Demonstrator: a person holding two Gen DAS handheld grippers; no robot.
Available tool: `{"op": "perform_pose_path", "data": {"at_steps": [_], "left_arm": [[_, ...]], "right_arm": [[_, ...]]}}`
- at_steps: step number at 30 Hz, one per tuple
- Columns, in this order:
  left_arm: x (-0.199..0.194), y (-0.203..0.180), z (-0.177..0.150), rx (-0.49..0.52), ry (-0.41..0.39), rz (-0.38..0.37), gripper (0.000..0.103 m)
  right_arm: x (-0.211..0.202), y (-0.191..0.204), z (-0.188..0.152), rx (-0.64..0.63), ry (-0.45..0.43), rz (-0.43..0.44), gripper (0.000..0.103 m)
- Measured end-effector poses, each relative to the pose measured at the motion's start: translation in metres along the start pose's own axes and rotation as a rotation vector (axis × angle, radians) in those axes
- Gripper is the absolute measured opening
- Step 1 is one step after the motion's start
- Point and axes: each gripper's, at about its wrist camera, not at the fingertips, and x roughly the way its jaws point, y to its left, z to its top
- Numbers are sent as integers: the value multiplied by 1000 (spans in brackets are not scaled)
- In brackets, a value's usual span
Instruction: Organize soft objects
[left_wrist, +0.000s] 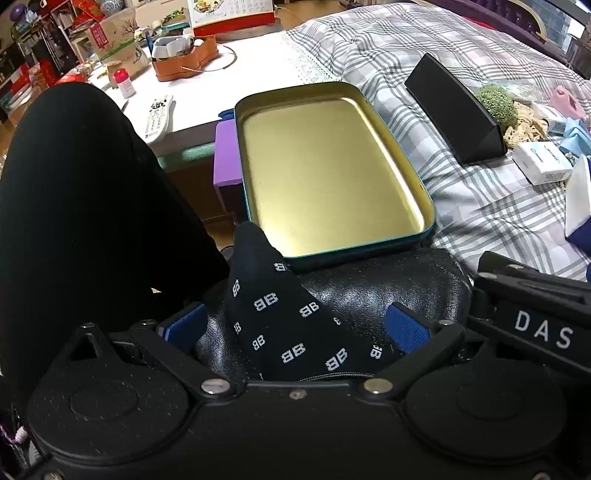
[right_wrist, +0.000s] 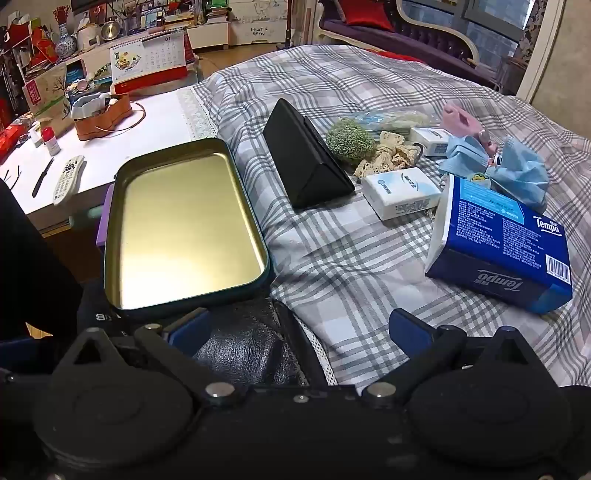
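A navy sock (left_wrist: 280, 314) with a white logo pattern lies across a black leather pouch (left_wrist: 369, 291) at the near edge of the bed. My left gripper (left_wrist: 295, 326) is open, its blue pads standing on either side of the sock without pressing it. Just beyond lies a gold tin tray (left_wrist: 325, 173) with a teal rim and nothing in it. My right gripper (right_wrist: 299, 328) is open over the pouch (right_wrist: 243, 350) and the plaid bedspread (right_wrist: 351, 258), holding nothing. A blue Tempo tissue pack (right_wrist: 506, 251), a small white tissue pack (right_wrist: 400, 192) and blue face masks (right_wrist: 517, 170) lie to its right.
A black triangular case (right_wrist: 306, 162), a green fuzzy ball (right_wrist: 349, 142) and a pink item (right_wrist: 461, 120) lie further back on the bed. A white table (right_wrist: 122, 147) at the left holds a remote (right_wrist: 68, 179) and an orange organiser (right_wrist: 103, 114). A person's black-clad leg (left_wrist: 74, 184) fills the left.
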Motion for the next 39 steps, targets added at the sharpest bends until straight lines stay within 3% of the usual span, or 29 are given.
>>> {"op": "perform_pose_path", "data": {"at_steps": [39], "left_arm": [[6, 2, -2, -13, 30, -27, 100]], "right_arm": [[0, 1, -1, 1, 6, 6, 103]]}}
